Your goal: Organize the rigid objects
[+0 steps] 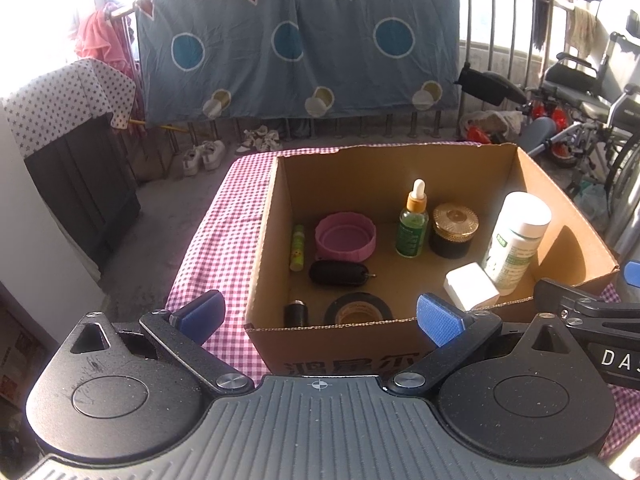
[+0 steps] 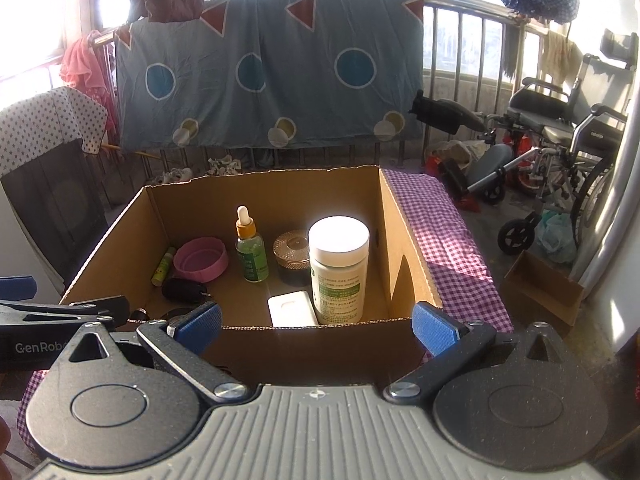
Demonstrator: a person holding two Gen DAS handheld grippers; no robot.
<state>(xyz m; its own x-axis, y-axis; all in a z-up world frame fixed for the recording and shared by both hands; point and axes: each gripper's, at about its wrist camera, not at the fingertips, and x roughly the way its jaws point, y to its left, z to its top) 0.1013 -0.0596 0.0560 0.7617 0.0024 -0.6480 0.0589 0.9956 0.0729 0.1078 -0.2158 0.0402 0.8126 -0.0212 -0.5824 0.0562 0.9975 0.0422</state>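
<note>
Holding bottles (image 1: 516, 240), jars (image 1: 454, 230), pink bowl (image 1: 346, 238), tape (image 1: 357, 310): cardboard box (image 1: 264, 248). Gaping wide, empty: left gripper (image 1: 320, 316), right gripper (image 2: 318, 326).

Cardboard box (image 1: 400, 176) holds upright white bottle (image 1: 516, 240), dropper bottle (image 1: 413, 228), pink bowl (image 1: 346, 238).

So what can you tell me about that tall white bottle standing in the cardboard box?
The white bottle looks like plastic, a wide cylinder with a flat white screw cap and a green and white printed label. It stands upright and closed on the floor of the cardboard box, near its right wall and front corner. A small white block lies right beside its base. Sunlight glares on the cap. Neither gripper touches it.
</note>
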